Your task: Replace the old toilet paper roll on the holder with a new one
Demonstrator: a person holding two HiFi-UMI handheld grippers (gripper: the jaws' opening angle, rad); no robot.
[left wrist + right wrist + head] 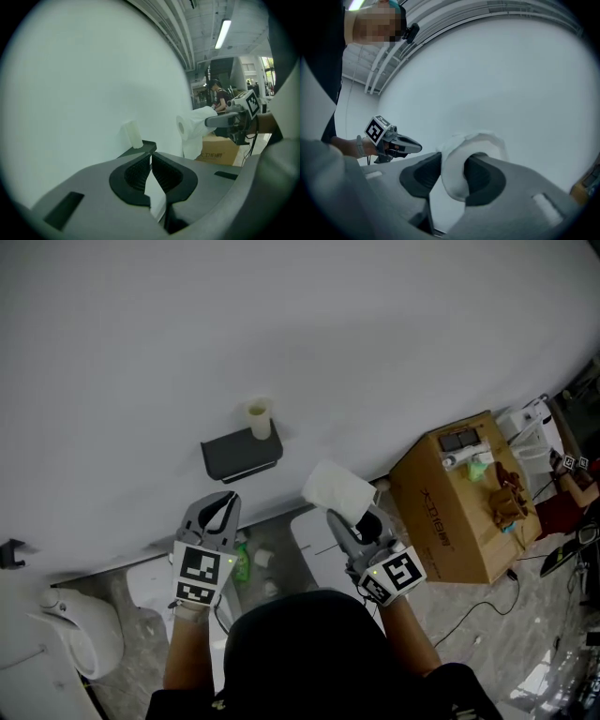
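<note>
Paper roll (333, 486) is clamped in the right gripper (452, 176); the left gripper (151, 164) is closed and empty, near the black holder (241, 456) on the white wall (281, 315).

Legible text: none confirmed in any view.

Cardboard box (450, 498), head view: one line of dark print on the long side face, too small to make out. Same box in the left gripper view (218, 152): a short row of dark characters on the face toward the camera, blurred, not readable.

Marker cube (199, 575) on the left gripper (223, 507): black-and-white square pattern, no letters or digits. Marker cube (398, 575) on the right gripper (354, 521): same kind of pattern, no text.

No other labels, brands, numbers or signs can be read.
</note>
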